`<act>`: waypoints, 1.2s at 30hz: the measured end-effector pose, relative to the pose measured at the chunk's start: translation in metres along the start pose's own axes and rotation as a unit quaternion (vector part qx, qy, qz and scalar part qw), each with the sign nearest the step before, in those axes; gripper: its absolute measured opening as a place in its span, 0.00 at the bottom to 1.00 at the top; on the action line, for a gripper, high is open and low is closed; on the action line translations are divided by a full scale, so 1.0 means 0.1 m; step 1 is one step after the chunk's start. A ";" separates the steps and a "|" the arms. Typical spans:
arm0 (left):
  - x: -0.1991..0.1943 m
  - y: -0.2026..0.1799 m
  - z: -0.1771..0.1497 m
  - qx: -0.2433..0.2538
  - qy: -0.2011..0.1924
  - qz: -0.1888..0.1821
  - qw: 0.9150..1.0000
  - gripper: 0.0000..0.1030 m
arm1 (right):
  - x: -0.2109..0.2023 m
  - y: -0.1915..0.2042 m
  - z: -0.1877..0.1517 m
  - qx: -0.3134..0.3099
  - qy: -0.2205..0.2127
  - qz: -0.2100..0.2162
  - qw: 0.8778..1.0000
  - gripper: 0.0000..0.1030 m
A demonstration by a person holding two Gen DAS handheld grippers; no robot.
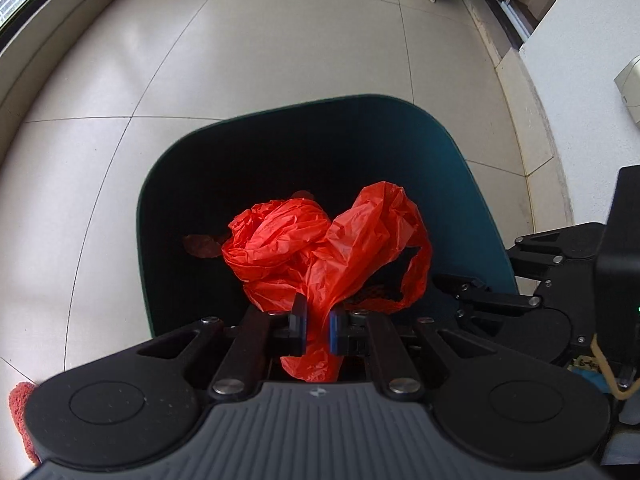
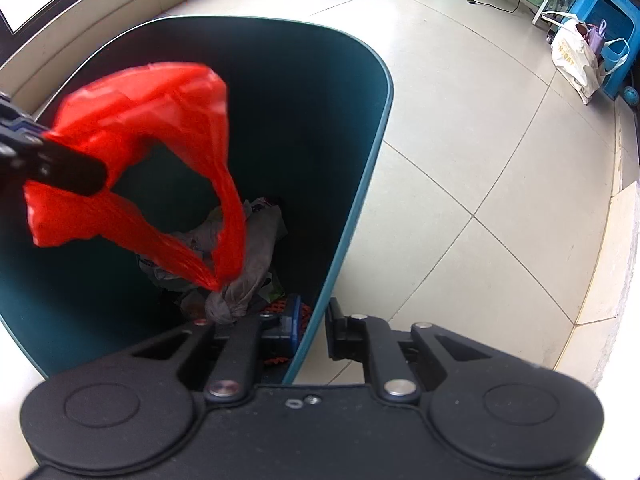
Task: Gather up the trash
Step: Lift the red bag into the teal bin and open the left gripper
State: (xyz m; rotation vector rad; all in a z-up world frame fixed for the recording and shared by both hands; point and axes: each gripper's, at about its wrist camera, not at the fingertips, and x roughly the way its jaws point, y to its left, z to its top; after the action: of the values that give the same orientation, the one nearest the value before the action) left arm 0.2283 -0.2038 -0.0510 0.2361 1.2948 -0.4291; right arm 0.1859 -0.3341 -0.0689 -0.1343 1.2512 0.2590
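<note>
My left gripper (image 1: 318, 330) is shut on a crumpled red plastic bag (image 1: 320, 244) and holds it over the mouth of a dark teal trash bin (image 1: 472, 184). In the right wrist view the red bag (image 2: 152, 120) hangs from the left gripper (image 2: 40, 152) above the bin (image 2: 360, 168). My right gripper (image 2: 312, 332) straddles the bin's near rim, one finger inside and one outside, gripping the wall. It also shows in the left wrist view (image 1: 488, 296) at the bin's right rim. Grey crumpled trash (image 2: 248, 264) lies at the bin's bottom.
The bin stands on a pale tiled floor (image 1: 280, 60). A white tote bag (image 2: 576, 60) and a blue stool (image 2: 612, 24) are at the far right. A raised window ledge (image 1: 60, 40) runs along the left. A white wall (image 1: 580, 60) stands to the right.
</note>
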 end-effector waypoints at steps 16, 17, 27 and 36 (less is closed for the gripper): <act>1.08 -0.25 0.26 0.042 0.091 0.054 0.993 0.09 | -0.04 -0.10 -0.10 0.009 -0.007 0.013 1.000 0.13; 1.11 -0.26 0.27 0.043 0.096 0.055 0.993 0.09 | -0.05 -0.10 -0.09 0.009 -0.007 0.013 1.000 0.13; 1.07 -0.09 0.26 0.021 0.104 0.030 0.994 0.11 | -0.04 -0.11 -0.10 0.008 -0.006 0.013 1.000 0.13; 0.77 0.03 0.16 0.000 0.060 0.000 0.998 0.38 | -0.02 -0.11 -0.07 0.012 -0.004 0.014 1.000 0.13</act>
State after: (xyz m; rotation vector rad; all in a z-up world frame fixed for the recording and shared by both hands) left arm 0.2600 -0.2212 -0.1213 0.2650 1.4131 -0.4205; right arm 0.1818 -0.3464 -0.0698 -0.0957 1.2489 0.2691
